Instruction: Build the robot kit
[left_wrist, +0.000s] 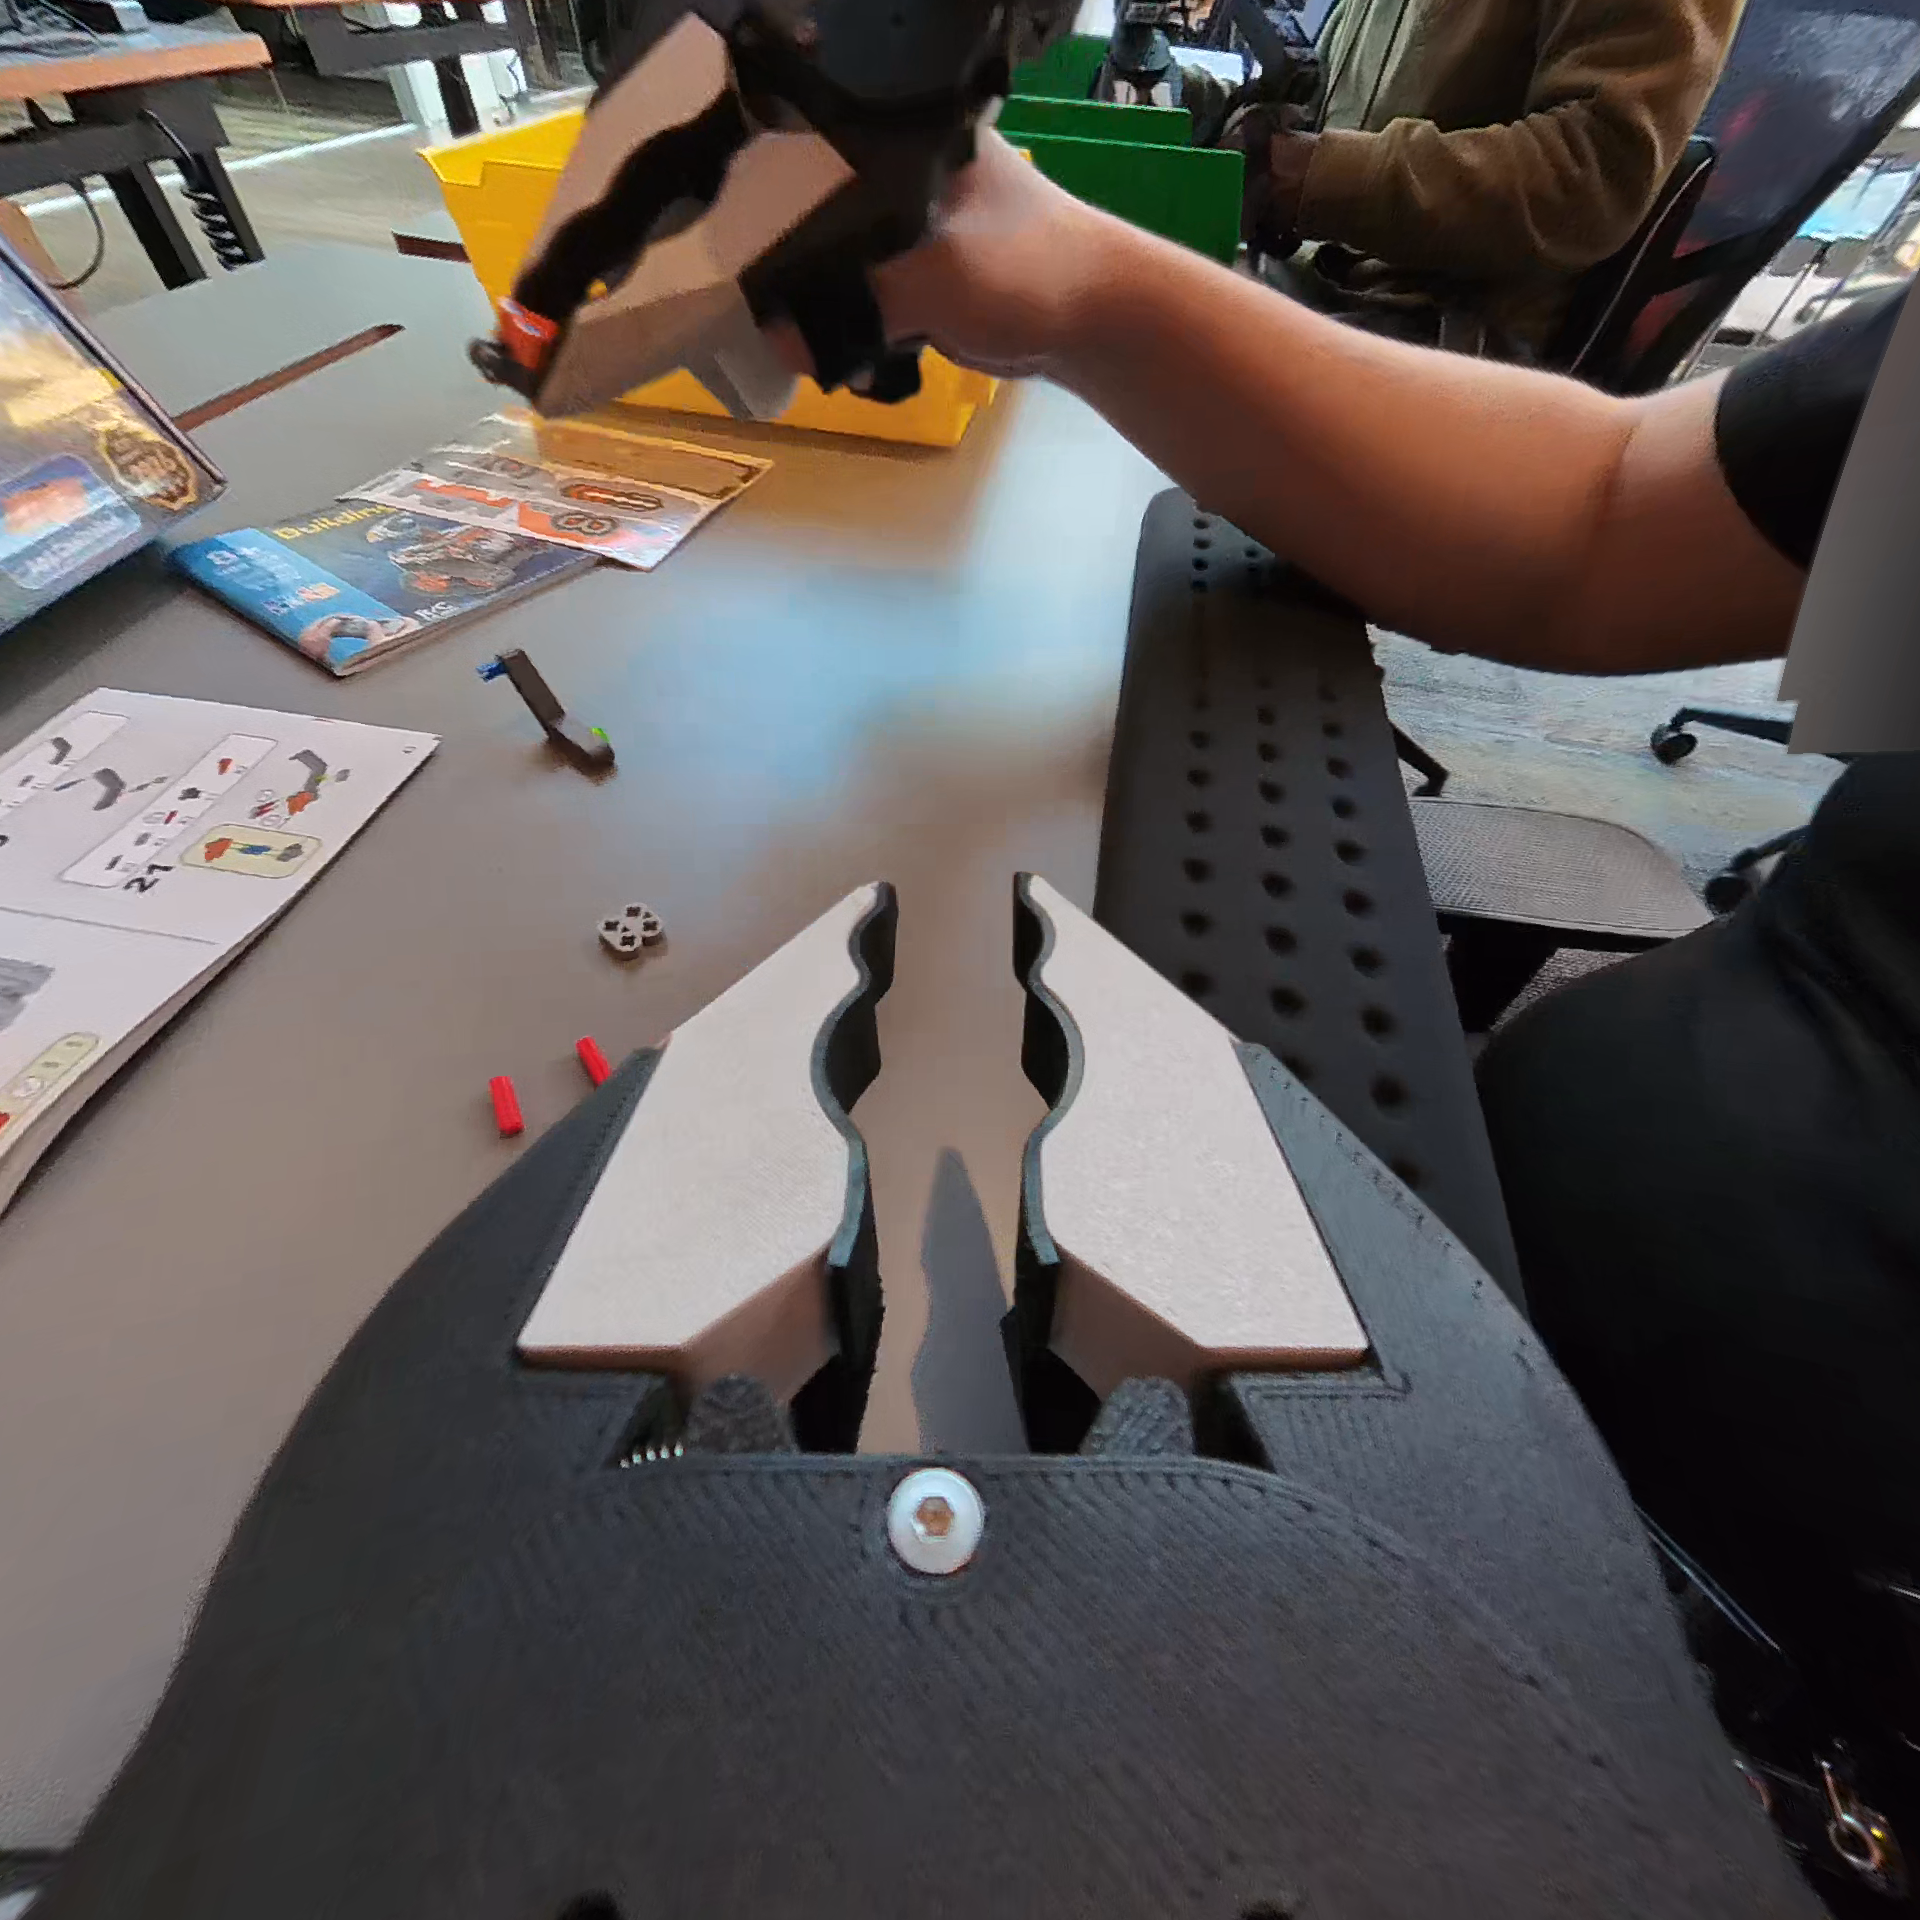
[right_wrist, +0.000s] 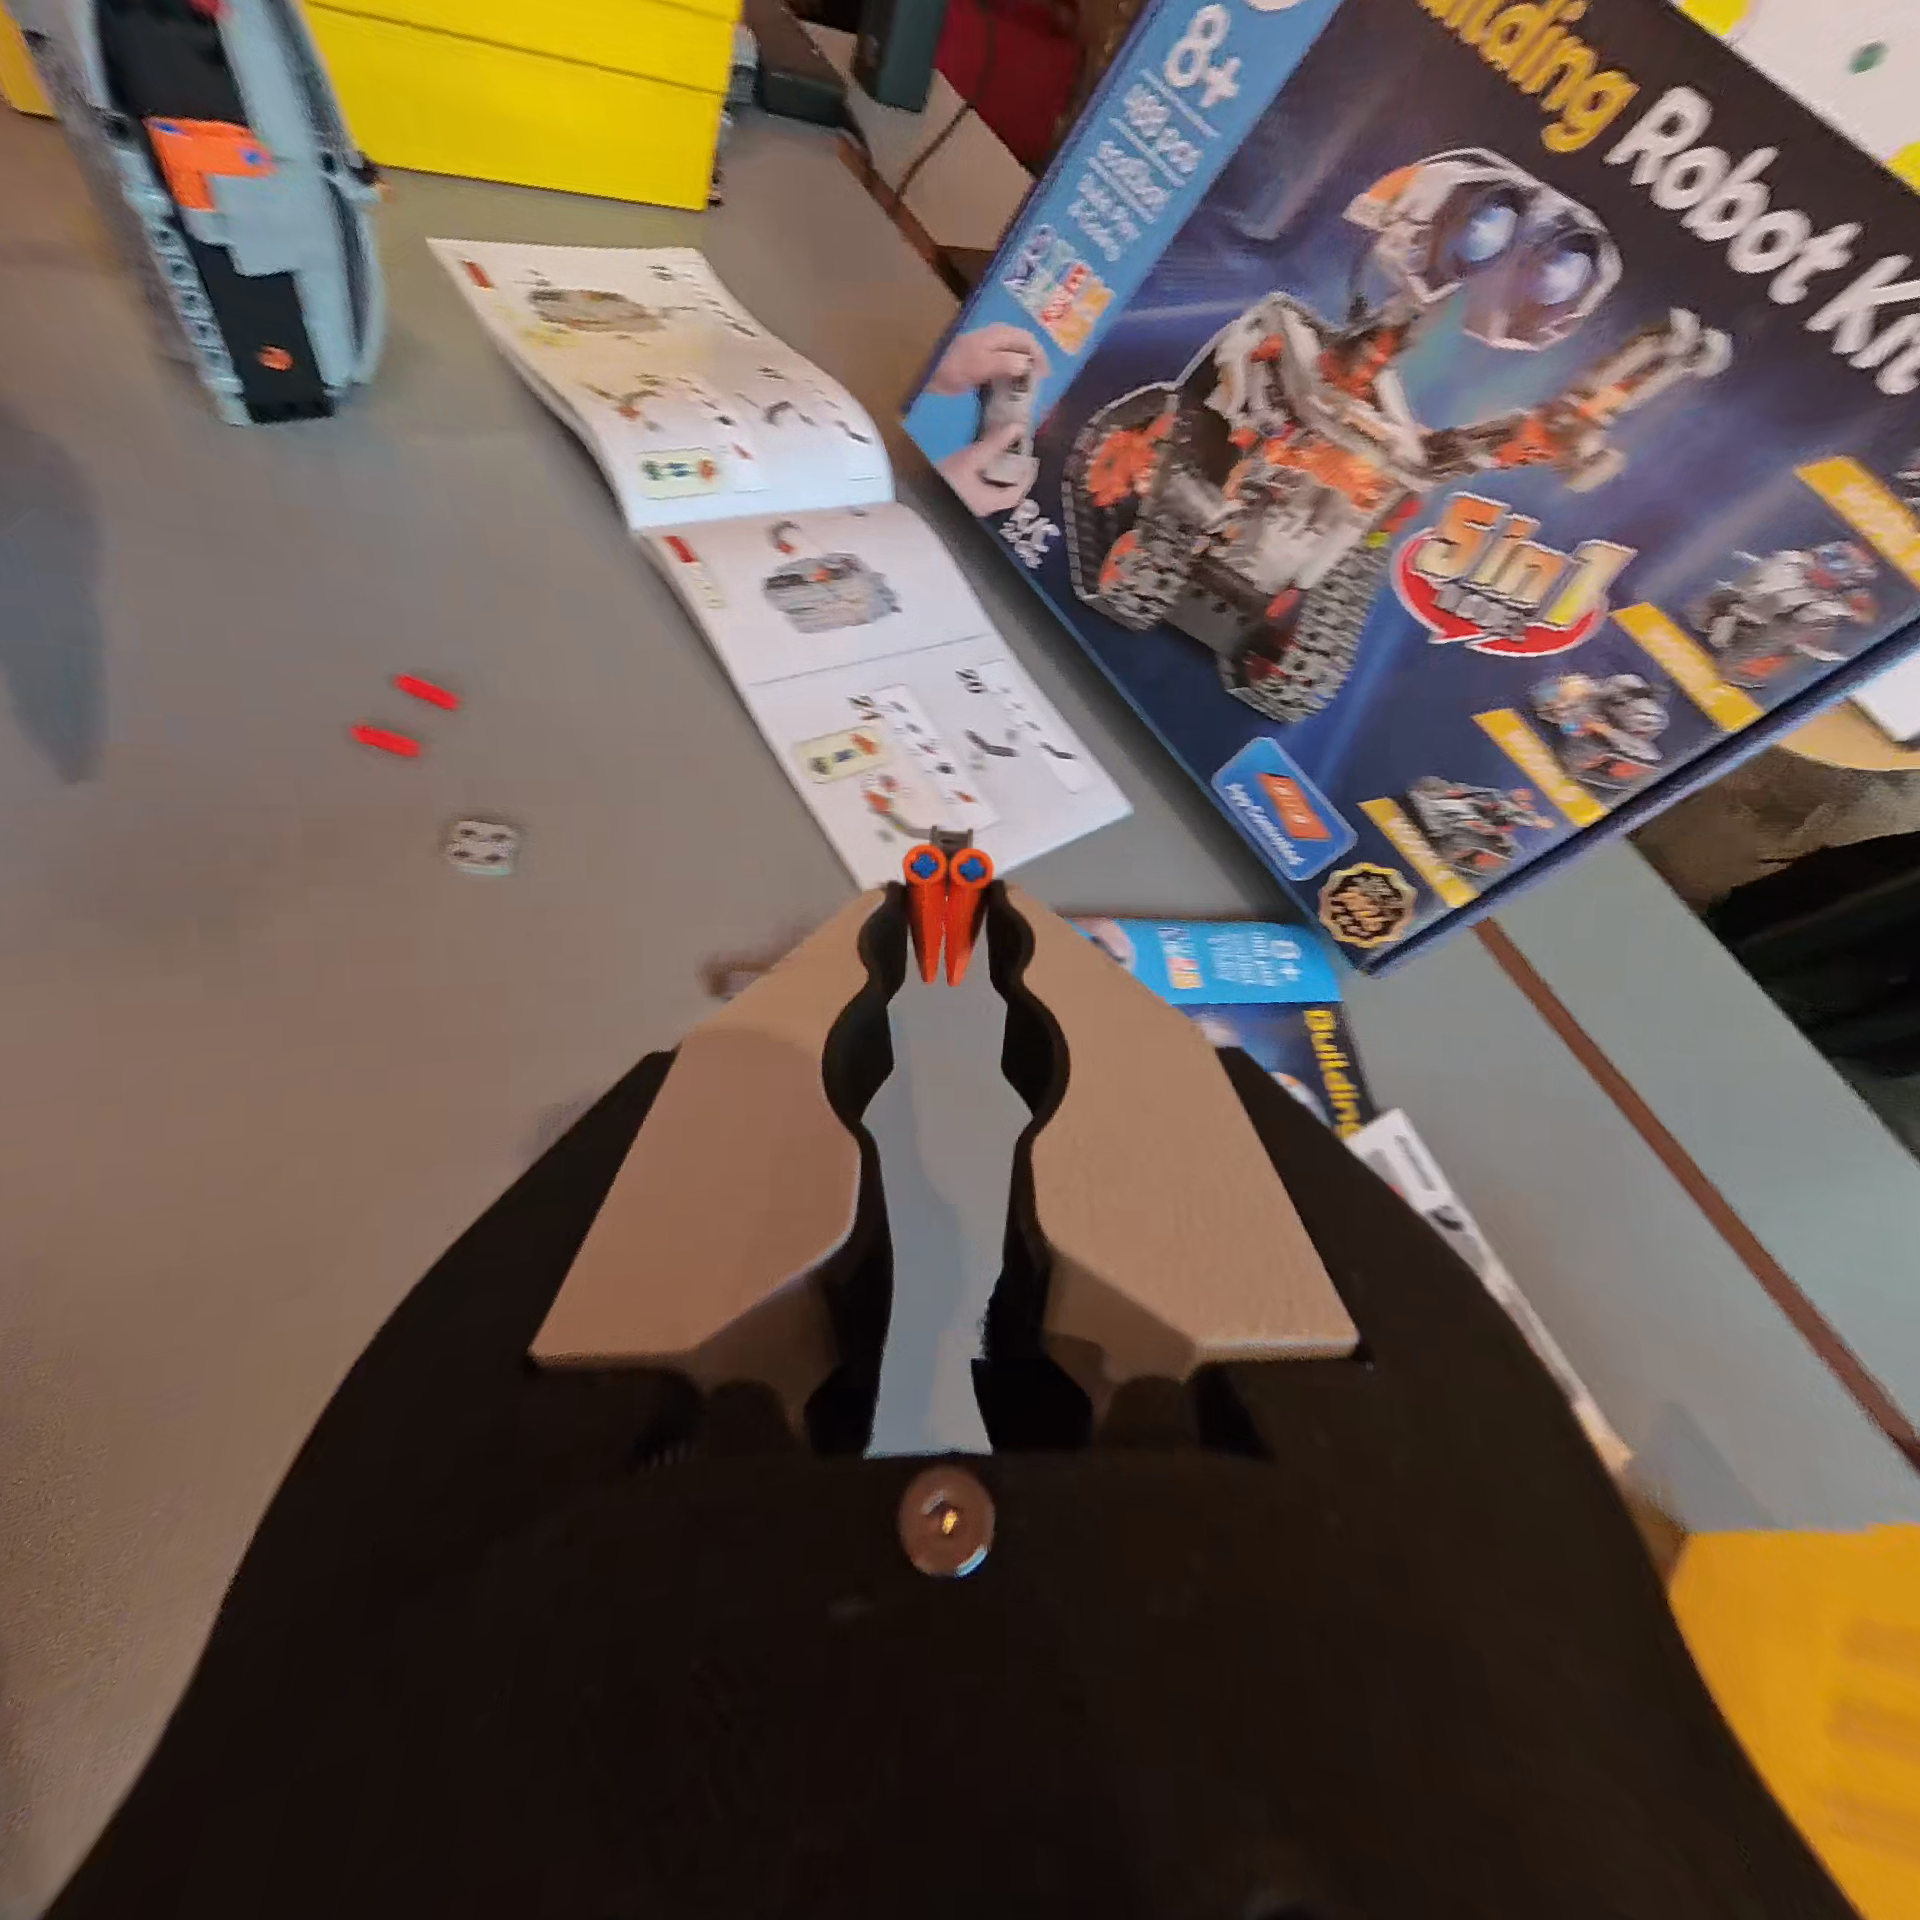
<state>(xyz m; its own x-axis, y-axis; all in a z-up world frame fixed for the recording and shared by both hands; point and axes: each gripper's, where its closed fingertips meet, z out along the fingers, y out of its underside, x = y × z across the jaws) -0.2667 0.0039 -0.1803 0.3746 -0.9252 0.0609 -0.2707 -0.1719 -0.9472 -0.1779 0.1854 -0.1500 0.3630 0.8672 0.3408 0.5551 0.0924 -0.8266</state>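
Observation:
My right gripper (right_wrist: 943, 902) is shut on a small orange brick piece (right_wrist: 943, 914) with blue pins and holds it above the grey table (right_wrist: 260, 1039). It shows in the left wrist view (left_wrist: 520, 353) raised in front of the yellow bin (left_wrist: 499, 197), with the orange piece (left_wrist: 525, 330) at its tips. My left gripper (left_wrist: 954, 902) is open and empty, low over the table (left_wrist: 790, 727). Two red pins (left_wrist: 551, 1081) and a small grey connector (left_wrist: 631, 927) lie just left of its tips. A black angled beam (left_wrist: 556, 712) lies farther ahead.
An open instruction booklet (right_wrist: 790, 582) and a kit box (right_wrist: 1455, 468) lie on the table. A second booklet (left_wrist: 384, 582) and a sticker sheet (left_wrist: 561, 499) lie near the bin. A partly built grey model (right_wrist: 229, 218) stands far left. A black perforated chair back (left_wrist: 1268, 831) is at the right. Left tips to right tips: about 20 centimeters. My left tips are roughly 12 centimeters from the small grey connector (left_wrist: 631, 927). It turns up in the right wrist view (right_wrist: 485, 847) as well.

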